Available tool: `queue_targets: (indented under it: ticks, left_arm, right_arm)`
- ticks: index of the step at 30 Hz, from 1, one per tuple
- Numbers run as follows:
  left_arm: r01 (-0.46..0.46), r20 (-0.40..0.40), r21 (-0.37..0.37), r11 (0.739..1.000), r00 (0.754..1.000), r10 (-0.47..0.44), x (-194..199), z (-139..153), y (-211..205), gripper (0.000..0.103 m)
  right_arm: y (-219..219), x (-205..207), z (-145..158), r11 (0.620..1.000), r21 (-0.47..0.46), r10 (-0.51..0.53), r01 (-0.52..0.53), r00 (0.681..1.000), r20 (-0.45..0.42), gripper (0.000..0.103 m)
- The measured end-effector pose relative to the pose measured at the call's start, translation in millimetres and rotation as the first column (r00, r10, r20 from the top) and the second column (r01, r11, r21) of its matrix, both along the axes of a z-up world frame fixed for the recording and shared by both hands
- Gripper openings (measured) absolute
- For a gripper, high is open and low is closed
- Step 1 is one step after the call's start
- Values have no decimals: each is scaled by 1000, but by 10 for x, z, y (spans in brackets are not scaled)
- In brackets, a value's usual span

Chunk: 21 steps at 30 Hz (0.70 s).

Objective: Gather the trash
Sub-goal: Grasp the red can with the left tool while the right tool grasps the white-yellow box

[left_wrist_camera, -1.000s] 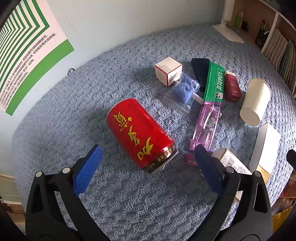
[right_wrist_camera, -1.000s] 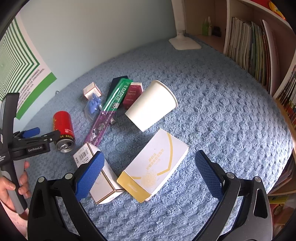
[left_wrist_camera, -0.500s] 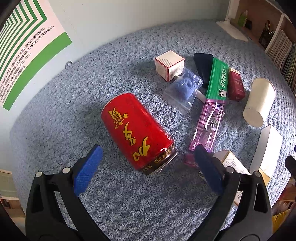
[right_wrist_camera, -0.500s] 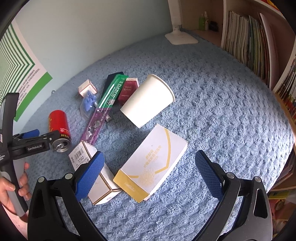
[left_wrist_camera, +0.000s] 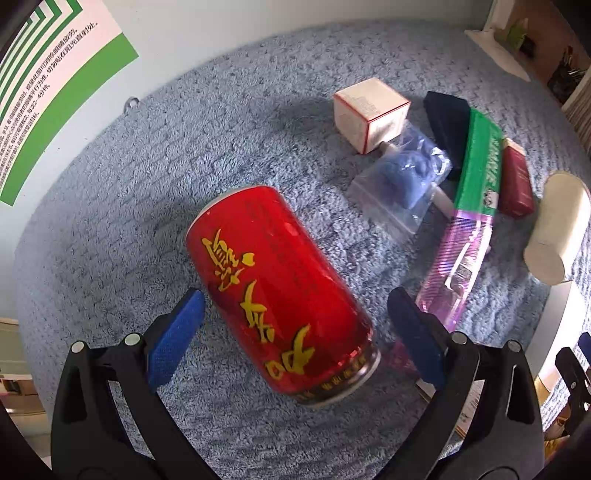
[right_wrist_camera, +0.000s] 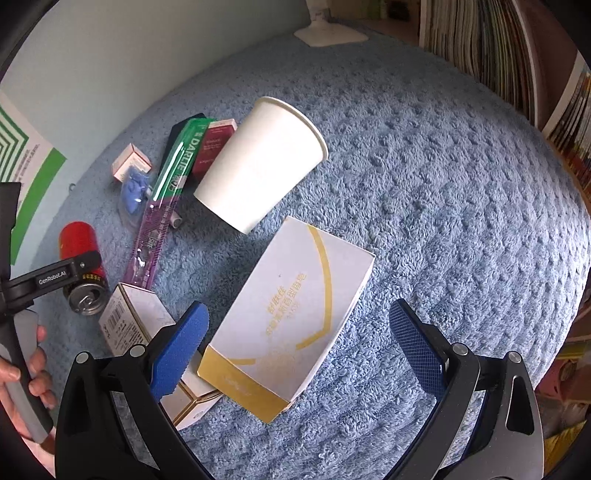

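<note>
A red drink can (left_wrist_camera: 280, 291) with yellow characters lies on its side on the blue fleece cloth (left_wrist_camera: 147, 177). My left gripper (left_wrist_camera: 291, 317) is open, its blue pads on either side of the can's lower half without pressing it. In the right wrist view a white-and-gold box (right_wrist_camera: 291, 317) lies flat between the fingers of my open right gripper (right_wrist_camera: 299, 325), which hangs just above it. A white paper cup (right_wrist_camera: 258, 162) lies tipped over just beyond the box. The same can (right_wrist_camera: 81, 258) shows at the far left, beside a person's hand (right_wrist_camera: 22, 369).
A small white box (left_wrist_camera: 369, 114), a bag of blue bits (left_wrist_camera: 406, 181), a green-and-purple toothbrush pack (left_wrist_camera: 469, 221), a dark red box (left_wrist_camera: 517, 181) and a barcoded white box (right_wrist_camera: 136, 325) lie around. A bookshelf (right_wrist_camera: 498, 55) and a lamp base (right_wrist_camera: 328, 35) border the far side.
My left gripper has come down and forward, so the can now lies between its pads. The right gripper has moved closer to the white-and-gold box and the cup.
</note>
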<state>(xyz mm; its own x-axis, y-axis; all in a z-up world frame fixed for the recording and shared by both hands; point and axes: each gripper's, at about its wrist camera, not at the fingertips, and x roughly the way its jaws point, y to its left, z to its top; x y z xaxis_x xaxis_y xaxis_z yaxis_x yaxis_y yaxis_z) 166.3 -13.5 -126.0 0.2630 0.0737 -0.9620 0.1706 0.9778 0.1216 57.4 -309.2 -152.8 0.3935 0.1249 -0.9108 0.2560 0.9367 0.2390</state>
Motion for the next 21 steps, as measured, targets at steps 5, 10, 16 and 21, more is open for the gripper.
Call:
queue_targets:
  ticks: [5,10,16,21]
  left_arm:
    - [-18,-16,7,1000,1000,19,86,-91,75,94]
    - [-28,-41,3,1000,999,29,137,-181,132,82]
    - [-17,-24,14,1000,1000,18,69,-154,154,78]
    - [-9,-17,-15,1000,1000,9,-89,-47,172,77]
  right_arm:
    - [61,88,-147,1000,-5,-23,23,999,-33,97]
    - [86,163,-269,1000,-8,-24,23,998,-56,78]
    - [15,147,-209,1000,-6,-3,3,999,-33,66]
    - [-132,92,-88,1000,2,-15,15,1000,8,65]
